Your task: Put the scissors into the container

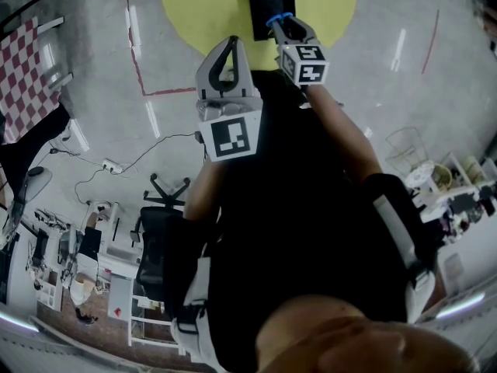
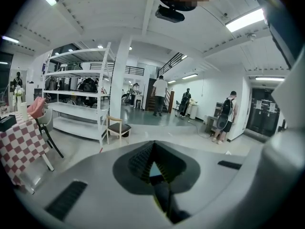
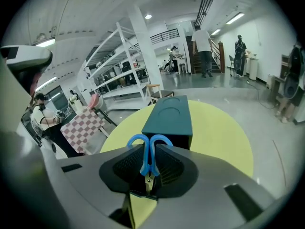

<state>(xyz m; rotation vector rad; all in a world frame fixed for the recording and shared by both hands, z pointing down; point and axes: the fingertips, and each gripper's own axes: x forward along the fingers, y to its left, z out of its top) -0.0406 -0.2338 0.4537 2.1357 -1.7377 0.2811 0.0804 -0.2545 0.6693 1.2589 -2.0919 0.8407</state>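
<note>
Blue-handled scissors [image 3: 145,159] are clamped in my right gripper [image 3: 149,173], handles pointing forward and blades back between the jaws. Just beyond them stands the dark teal box-shaped container [image 3: 170,118] on a round yellow table [image 3: 219,137]. In the head view the right gripper [image 1: 281,23] holds the scissors [image 1: 279,17] at the container's [image 1: 262,10] near side, over the yellow table [image 1: 202,6]. My left gripper [image 1: 230,43] is raised beside it to the left, shut with nothing in it. In the left gripper view the left gripper [image 2: 153,168] points at the room.
A red-and-white checkered table [image 1: 23,68] stands at the left. White shelving [image 2: 78,99] and a small wooden chair [image 2: 116,128] are farther off. Cables and a power strip [image 1: 112,165] lie on the grey floor. Several people [image 2: 159,94] stand in the background.
</note>
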